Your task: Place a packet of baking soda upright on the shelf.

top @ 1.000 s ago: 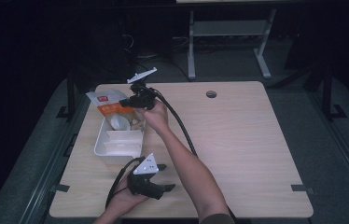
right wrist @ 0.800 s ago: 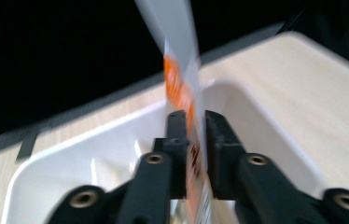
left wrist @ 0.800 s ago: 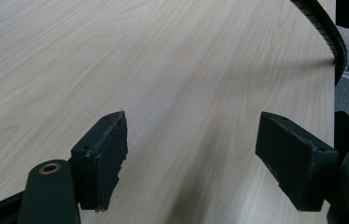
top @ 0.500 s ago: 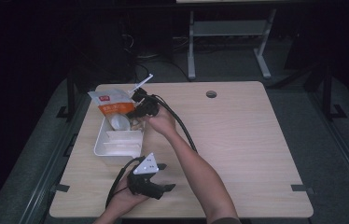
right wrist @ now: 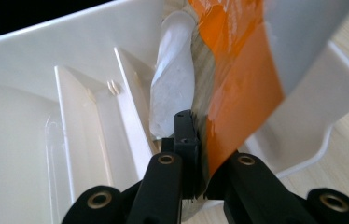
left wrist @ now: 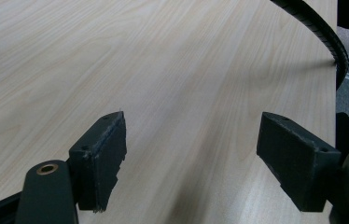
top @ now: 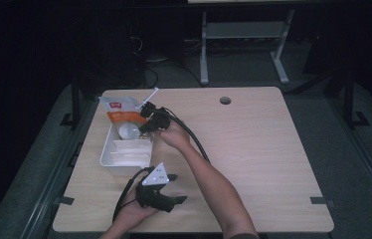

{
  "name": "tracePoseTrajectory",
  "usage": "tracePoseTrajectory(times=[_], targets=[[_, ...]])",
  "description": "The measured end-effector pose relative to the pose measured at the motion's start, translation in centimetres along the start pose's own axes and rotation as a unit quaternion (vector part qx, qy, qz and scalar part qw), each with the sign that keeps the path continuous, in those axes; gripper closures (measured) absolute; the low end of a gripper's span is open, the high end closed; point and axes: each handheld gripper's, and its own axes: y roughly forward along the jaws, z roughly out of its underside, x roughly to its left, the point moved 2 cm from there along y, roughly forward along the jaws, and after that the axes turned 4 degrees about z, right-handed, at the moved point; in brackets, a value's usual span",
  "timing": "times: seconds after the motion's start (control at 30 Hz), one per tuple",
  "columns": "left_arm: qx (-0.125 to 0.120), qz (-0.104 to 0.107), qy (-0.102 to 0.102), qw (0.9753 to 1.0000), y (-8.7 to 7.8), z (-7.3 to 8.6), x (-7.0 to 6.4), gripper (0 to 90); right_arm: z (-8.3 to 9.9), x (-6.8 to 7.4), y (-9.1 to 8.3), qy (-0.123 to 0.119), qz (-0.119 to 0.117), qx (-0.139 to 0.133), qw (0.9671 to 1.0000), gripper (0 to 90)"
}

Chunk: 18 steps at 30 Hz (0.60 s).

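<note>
An orange and clear plastic bag (top: 120, 113) lies over the far end of a white divided tray (top: 119, 158) at the table's left. My right gripper (top: 146, 121) is at the bag's right edge. In the right gripper view its jaws (right wrist: 192, 123) are shut on the bag (right wrist: 240, 88), which hangs into the tray (right wrist: 32, 51). A white rounded item (right wrist: 172, 84) shows inside the bag. My left gripper (top: 175, 188) rests near the table's front edge, open, with only bare wood between its jaws (left wrist: 191, 154).
The light wooden table (top: 263, 149) has a round cable hole (top: 225, 100) at its far edge. The right gripper's black cable (top: 194, 142) runs along the forearm and crosses the left gripper view (left wrist: 324, 37). A desk frame (top: 243, 35) stands behind in the dark.
My right gripper has drawn a little toward the near side and down over the tray, bringing the bag with it. The left gripper has stayed put.
</note>
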Motion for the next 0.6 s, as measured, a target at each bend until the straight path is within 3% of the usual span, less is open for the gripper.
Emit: tracePoseTrajectory(times=[0.1, 0.27, 0.6], targets=[[0.0, 0.0, 0.0, 1.0, 0.0, 0.0, 0.0, 23.8, 0.5, -0.1, 0.4, 0.007, 0.0, -0.003, 1.0, 88.1], [0.0, 0.0, 0.0, 1.0, 0.0, 0.0, 0.0, 23.9, 0.7, 0.0, 0.7, -0.001, 0.008, 0.003, 1.0, 88.5], [0.003, 0.003, 0.001, 1.0, 0.2, 0.0, -0.1, 23.9, 1.5, -0.1, 1.2, 0.016, 0.01, -0.002, 0.9998, 89.5]])
